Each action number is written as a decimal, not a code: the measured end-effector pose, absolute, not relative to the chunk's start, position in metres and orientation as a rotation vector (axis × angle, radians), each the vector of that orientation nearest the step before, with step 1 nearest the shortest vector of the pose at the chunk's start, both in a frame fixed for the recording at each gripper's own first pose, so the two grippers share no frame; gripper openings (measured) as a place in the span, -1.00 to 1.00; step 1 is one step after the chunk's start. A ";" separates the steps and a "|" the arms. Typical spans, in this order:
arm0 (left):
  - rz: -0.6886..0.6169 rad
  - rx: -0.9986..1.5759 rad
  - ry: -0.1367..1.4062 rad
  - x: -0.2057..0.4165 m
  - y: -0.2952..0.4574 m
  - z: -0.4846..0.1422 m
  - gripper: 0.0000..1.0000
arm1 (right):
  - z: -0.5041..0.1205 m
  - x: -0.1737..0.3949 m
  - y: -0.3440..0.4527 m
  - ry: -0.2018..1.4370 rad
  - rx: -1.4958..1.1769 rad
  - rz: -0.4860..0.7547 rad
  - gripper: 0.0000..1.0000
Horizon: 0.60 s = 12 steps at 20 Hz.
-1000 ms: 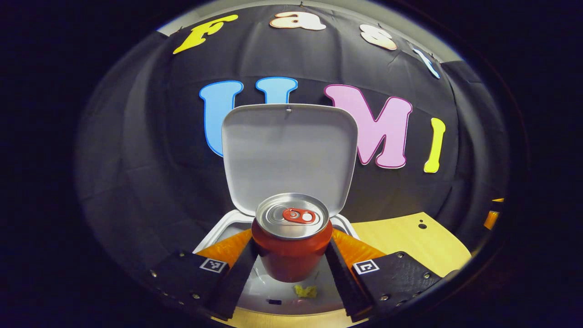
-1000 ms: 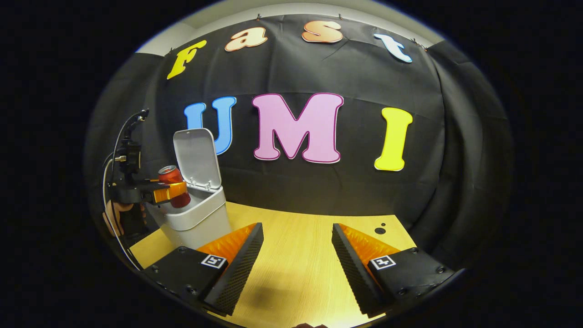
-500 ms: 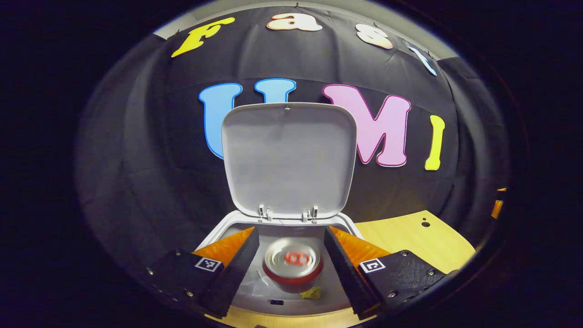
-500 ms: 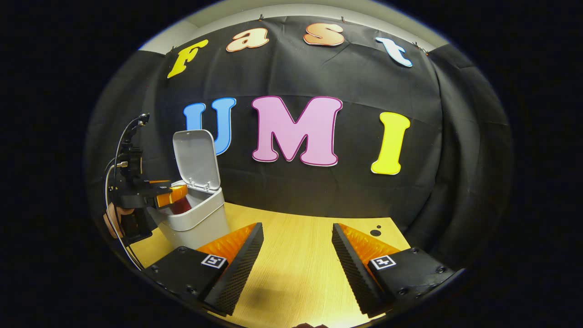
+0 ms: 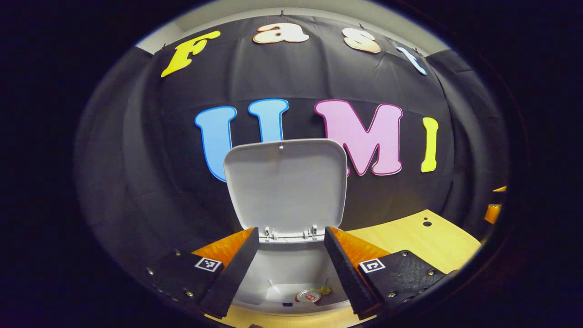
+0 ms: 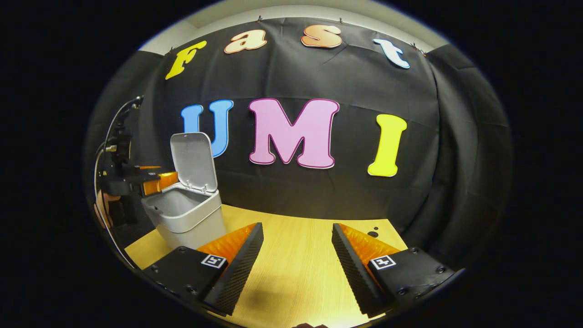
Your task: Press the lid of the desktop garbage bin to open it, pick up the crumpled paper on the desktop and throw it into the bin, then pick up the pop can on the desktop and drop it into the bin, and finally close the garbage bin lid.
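Observation:
The white desktop bin [image 5: 291,273] stands with its lid [image 5: 285,182] raised upright. Deep inside it lies the red pop can [image 5: 309,296], silver top up, with a bit of yellow crumpled paper [image 5: 325,289] beside it. My left gripper [image 5: 289,259] hovers open over the bin's mouth with nothing between its fingers. In the right gripper view the same bin [image 6: 189,218] sits at the left of the wooden table, its lid [image 6: 193,161] up, and the left gripper [image 6: 152,184] hangs above its rim. My right gripper [image 6: 296,259] is open above the bare tabletop.
The light wooden table [image 6: 296,269] ends at the black cloth wall behind the bin. Two small dark holes [image 6: 374,233] mark the table's far right. A hand [image 6: 102,209] and cable [image 6: 109,136] are behind the left gripper.
The left gripper opened and let the can go; the can fell from between the fingers to the bin's bottom. The left gripper then rose and drew back a little. The right gripper barely moved.

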State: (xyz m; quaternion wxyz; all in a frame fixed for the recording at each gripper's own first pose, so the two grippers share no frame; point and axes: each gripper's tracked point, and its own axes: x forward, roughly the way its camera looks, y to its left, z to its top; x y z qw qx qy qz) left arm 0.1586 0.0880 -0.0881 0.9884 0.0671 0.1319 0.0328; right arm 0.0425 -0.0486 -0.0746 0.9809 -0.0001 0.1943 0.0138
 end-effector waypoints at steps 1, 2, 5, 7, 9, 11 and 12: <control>0.057 0.144 0.252 0.162 0.085 -0.075 0.89 | -0.075 0.043 -0.048 0.391 0.003 0.028 0.96; 0.049 0.155 0.237 0.166 0.083 -0.062 0.89 | -0.076 0.043 -0.048 0.392 0.001 0.028 0.96; 0.007 0.153 0.177 0.182 0.073 -0.020 0.89 | -0.080 0.044 -0.048 0.399 -0.003 0.032 0.96; -0.036 0.102 0.155 0.193 0.065 0.004 0.87 | -0.084 0.043 -0.049 0.409 0.008 0.032 0.96; -0.038 0.055 0.124 0.208 0.071 0.029 0.89 | -0.088 0.042 -0.054 0.417 0.017 0.021 0.96; -0.028 0.069 0.131 0.225 0.081 0.038 0.87 | -0.091 0.042 -0.059 0.423 0.029 0.011 0.96; -0.041 0.088 0.129 0.235 0.084 0.043 0.87 | -0.092 0.042 -0.062 0.424 0.034 0.005 0.96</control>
